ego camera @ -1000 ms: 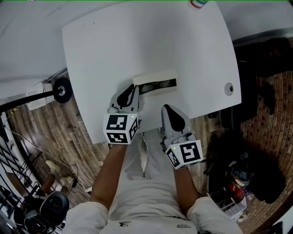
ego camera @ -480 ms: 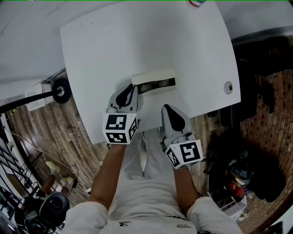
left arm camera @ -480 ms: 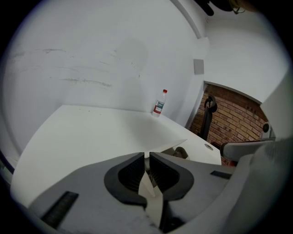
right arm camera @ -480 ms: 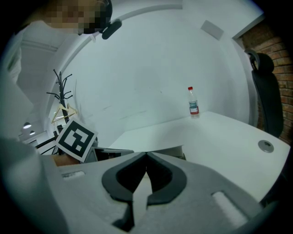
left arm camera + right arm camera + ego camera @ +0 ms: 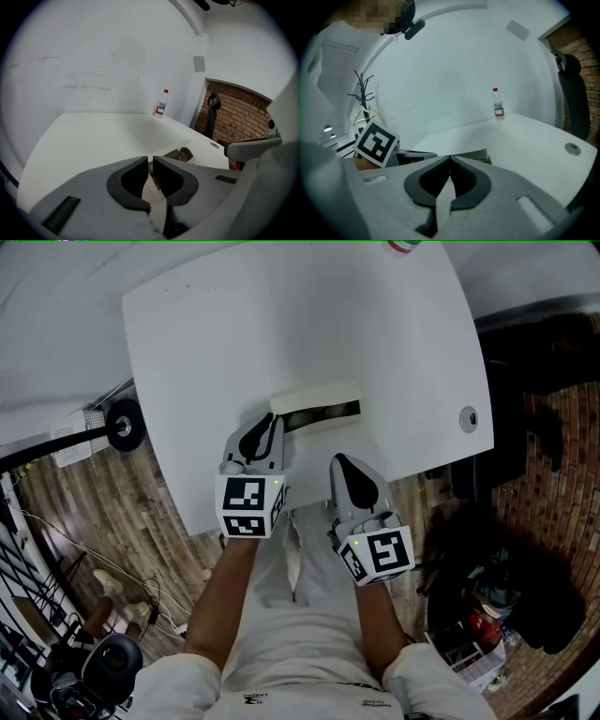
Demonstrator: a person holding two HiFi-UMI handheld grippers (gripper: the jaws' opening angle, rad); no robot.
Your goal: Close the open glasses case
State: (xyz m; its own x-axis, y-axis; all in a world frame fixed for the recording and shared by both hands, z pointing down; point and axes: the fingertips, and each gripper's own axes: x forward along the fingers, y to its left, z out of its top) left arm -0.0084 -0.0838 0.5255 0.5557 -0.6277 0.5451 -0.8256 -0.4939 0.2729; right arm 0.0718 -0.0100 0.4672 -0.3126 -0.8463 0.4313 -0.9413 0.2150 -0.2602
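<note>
Nearest, over the white counter's (image 5: 206,352) front edge: right tongs (image 5: 339,462), tips touching, empty. Left tongs (image 5: 267,427) just ahead, barely a slit apart, nothing held, near the left end of the cream oblong glasses case (image 5: 317,396). The case lies open, long axis left-right, dark opening toward the person. Small clear bottle (image 5: 405,246) at the far edge.

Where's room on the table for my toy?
The wide bare table between the glasses case and the bottle is free, and the right side up to the round hole. It's crowded at the near edge, where the left tongs and right tongs sit by the case.
</note>
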